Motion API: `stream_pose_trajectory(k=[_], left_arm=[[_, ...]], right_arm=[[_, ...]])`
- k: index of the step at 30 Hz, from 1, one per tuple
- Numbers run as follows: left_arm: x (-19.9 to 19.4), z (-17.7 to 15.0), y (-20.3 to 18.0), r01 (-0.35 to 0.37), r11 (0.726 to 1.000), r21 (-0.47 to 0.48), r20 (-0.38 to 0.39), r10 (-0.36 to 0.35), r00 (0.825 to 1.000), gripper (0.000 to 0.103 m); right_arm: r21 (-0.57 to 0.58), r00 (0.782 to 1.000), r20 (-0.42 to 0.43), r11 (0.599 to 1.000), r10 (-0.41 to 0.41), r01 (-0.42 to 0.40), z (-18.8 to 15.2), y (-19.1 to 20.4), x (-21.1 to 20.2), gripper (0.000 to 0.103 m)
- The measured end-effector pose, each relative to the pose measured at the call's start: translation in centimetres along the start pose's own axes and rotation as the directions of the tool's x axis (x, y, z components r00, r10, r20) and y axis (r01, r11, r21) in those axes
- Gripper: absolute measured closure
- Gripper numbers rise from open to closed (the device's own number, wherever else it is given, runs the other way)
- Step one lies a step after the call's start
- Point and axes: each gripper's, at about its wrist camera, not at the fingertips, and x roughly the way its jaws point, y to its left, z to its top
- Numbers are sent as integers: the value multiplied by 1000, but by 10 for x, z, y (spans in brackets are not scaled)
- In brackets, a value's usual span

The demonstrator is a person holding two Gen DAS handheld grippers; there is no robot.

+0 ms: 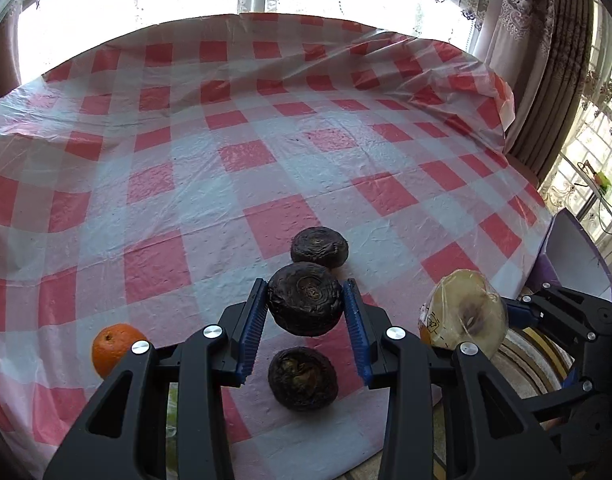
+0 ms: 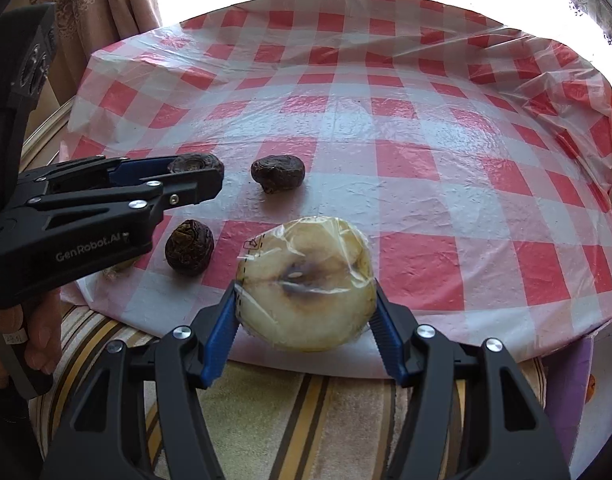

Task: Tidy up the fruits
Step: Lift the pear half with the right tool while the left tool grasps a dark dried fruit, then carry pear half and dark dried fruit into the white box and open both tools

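Checked tablecloth [image 1: 234, 152], left gripper [image 1: 304, 312] clamping dark fruit [image 1: 305, 304], right gripper [image 2: 306, 300] clamping wrapped half fruit [image 2: 306, 284]

Only legible text: "GenRobot.AI", white lettering on the black side of the left hand-held gripper [image 2: 194, 178], seen in the right wrist view. The wrapped half fruit [image 2: 306, 284] carries a small printed arrow mark and dashed line on its film; no words readable there.

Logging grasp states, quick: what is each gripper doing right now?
Left gripper: closed on a dark wrinkled fruit.
Right gripper: closed on a plastic-wrapped cut fruit half.
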Motion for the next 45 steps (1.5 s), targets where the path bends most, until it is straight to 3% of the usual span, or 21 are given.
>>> stream_pose_trajectory(k=[10, 19, 21, 27, 29, 45], left_arm=[[22, -3, -8, 7, 1000, 21, -62, -6, 998, 64], [18, -7, -16, -75, 992, 101, -62, 82, 995, 61], [17, -7, -19, -106, 986, 130, -54, 114, 992, 56], [16, -9, -32, -173, 960, 221, -31, 184, 982, 56], [18, -9, -33, -170, 958, 232, -41, 184, 982, 66], [-2, -9, -40, -141, 971, 191, -2, 144, 990, 67]], right_arm=[[38, 999, -31, 999, -33, 34, -7, -30, -4, 41], [39, 997, -56, 998, -48, 50, -9, -31, 2, 41], [39, 997, -57, 998, -52, 54, -9, -31, 2, 41], [43, 997, -46, 997, -64, 66, -8, -32, 0, 39], [43, 997, -40, 997, -69, 71, -8, -32, -2, 37], [52, 999, -22, 997, -47, 48, -10, -37, -9, 41]])
